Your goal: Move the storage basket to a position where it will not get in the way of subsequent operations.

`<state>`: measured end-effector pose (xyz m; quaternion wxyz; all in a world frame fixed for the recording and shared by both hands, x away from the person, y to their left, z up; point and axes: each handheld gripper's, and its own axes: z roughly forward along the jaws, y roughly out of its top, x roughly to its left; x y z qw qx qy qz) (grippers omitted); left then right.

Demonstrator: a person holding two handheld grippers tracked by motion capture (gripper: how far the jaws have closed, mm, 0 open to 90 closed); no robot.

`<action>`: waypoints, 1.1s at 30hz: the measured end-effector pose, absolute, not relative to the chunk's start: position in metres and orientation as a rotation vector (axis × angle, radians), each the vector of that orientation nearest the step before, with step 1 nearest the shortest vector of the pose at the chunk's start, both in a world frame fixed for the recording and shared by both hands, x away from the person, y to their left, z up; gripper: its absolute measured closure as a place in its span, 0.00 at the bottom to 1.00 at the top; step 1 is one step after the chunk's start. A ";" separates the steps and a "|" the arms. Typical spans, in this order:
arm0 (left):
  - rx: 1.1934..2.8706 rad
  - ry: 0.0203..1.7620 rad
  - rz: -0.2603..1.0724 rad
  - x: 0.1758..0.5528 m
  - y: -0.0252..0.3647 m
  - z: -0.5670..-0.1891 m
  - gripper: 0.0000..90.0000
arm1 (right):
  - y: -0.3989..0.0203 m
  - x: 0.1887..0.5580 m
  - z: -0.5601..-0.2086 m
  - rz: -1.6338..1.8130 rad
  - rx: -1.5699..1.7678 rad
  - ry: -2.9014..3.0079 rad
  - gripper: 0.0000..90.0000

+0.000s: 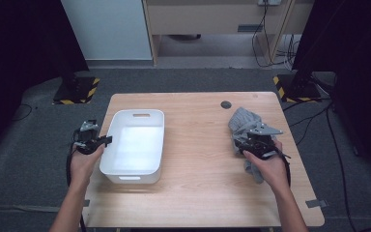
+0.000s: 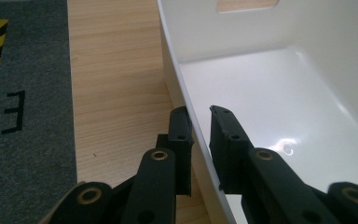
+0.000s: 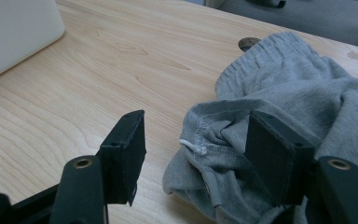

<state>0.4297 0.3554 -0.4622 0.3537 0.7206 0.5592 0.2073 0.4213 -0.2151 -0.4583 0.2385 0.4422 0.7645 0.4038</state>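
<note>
My left claw [image 2: 200, 123] is pinched down on the near left wall of the white tub [image 2: 279, 88], one jaw outside against the wall and the other inside the basin, with only the thin plastic rim between them, so it is grasping the tub. From the high view that claw [image 1: 98, 141] sits at the tub's left edge, and the tub [image 1: 134, 144] rests on the left half of the wooden table [image 1: 198, 159]. My right claw [image 3: 196, 154] stands well open over the grey sweatpants [image 3: 298, 88]; one jaw presses into the bunched cloth near the white drawstring tip, the other hangs over bare wood, gripping nothing. The sweatpants [image 1: 244, 123] lie crumpled on the table's right side. I count one tub, one garment, two claws.
</note>
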 end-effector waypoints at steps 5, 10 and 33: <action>1.853 1.452 0.531 0.431 0.364 -0.461 0.90 | -0.215 0.421 -0.458 1.106 1.212 2.093 0.42; 1.840 1.466 0.526 0.432 0.370 -0.461 0.91 | -0.216 0.421 -0.459 1.103 1.214 2.094 0.42; 1.818 1.519 0.546 0.434 0.375 -0.468 0.93 | -0.217 0.421 -0.459 1.103 1.216 2.096 0.42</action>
